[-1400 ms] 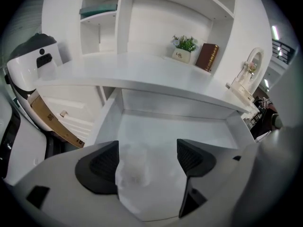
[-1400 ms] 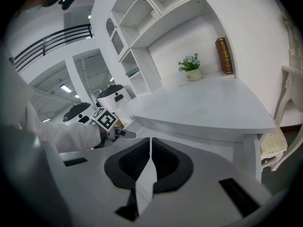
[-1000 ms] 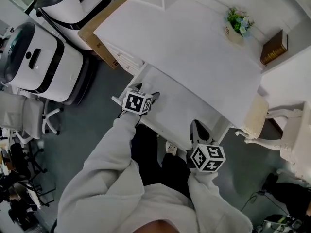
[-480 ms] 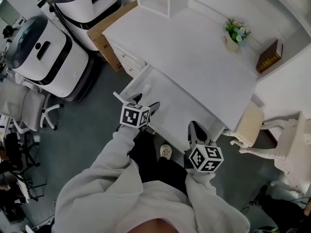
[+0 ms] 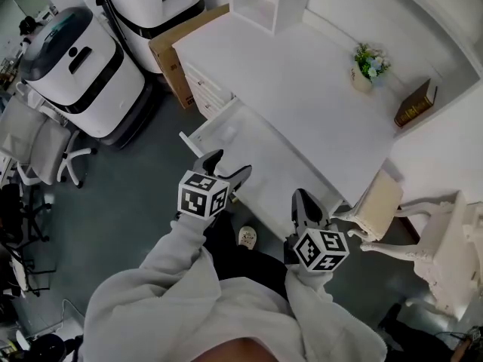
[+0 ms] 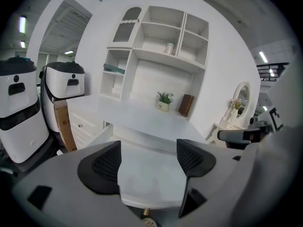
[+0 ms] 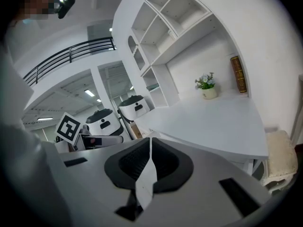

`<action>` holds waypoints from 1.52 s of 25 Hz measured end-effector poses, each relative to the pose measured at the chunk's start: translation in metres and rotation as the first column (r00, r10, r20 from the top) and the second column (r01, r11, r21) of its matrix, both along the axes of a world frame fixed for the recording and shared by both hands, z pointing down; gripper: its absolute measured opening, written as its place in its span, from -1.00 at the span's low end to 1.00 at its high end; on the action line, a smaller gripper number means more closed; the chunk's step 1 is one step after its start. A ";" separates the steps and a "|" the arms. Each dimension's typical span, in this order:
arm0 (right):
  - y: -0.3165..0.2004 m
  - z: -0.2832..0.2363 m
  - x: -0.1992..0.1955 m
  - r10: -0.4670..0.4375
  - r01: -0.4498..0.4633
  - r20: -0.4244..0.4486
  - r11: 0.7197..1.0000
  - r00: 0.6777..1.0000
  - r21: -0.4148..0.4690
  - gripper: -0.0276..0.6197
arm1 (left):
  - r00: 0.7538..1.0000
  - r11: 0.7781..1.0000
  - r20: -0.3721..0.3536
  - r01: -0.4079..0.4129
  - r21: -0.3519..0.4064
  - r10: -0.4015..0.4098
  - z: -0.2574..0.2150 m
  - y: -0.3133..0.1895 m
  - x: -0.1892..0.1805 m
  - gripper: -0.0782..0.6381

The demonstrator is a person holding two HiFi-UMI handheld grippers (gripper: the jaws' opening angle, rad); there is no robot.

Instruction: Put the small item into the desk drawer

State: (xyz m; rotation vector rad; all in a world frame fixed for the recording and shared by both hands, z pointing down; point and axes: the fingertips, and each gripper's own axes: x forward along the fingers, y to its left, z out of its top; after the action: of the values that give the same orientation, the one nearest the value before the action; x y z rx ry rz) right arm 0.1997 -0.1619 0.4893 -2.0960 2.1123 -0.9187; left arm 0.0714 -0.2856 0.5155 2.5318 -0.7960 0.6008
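while wide and empty by the drawer, left gripper; right gripper tight on white slip

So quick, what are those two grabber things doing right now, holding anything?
Left gripper: open, nothing in it.
Right gripper: closed on a thin white slip.

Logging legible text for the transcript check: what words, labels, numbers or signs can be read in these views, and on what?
No text can be read in any view.
book: spine marks too small to read.
cardboard box: any print too small to read.
left marker cube and right marker cube: square code patterns, no letters.
white slip, held edge-on: no print visible.
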 end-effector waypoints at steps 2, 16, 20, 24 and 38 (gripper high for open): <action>0.000 -0.010 0.000 -0.016 0.016 -0.019 1.000 1.000 0.021 -0.80 | 0.999 1.000 -0.047 0.001 0.031 0.000 -0.019 0.007 0.000 0.28; -0.010 -0.052 -0.008 -0.111 0.127 -0.142 0.986 0.984 0.112 -0.80 | 0.972 0.944 -0.189 0.186 0.274 -0.137 -0.094 0.035 -0.064 -0.42; -0.018 -0.058 -0.014 -0.140 0.162 -0.160 0.978 0.977 0.130 -0.80 | 0.959 0.929 -0.208 0.245 0.278 -0.190 -0.097 0.037 -0.078 -0.73; -0.020 -0.062 -0.022 -0.165 0.195 -0.192 0.969 0.967 0.150 -0.80 | 0.952 0.926 -0.217 0.271 0.264 -0.216 -0.097 0.038 -0.088 -0.74; -0.018 -0.057 -0.023 -0.159 0.189 -0.200 0.972 0.967 0.138 -0.80 | 0.957 0.933 -0.209 0.251 0.260 -0.199 -0.091 0.043 -0.086 -0.74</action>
State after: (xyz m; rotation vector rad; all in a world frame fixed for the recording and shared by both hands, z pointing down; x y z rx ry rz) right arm 0.1766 -0.1794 0.4322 -2.0171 2.4054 -0.5630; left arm -0.0143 -0.2428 0.4240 2.6443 -1.1560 0.1876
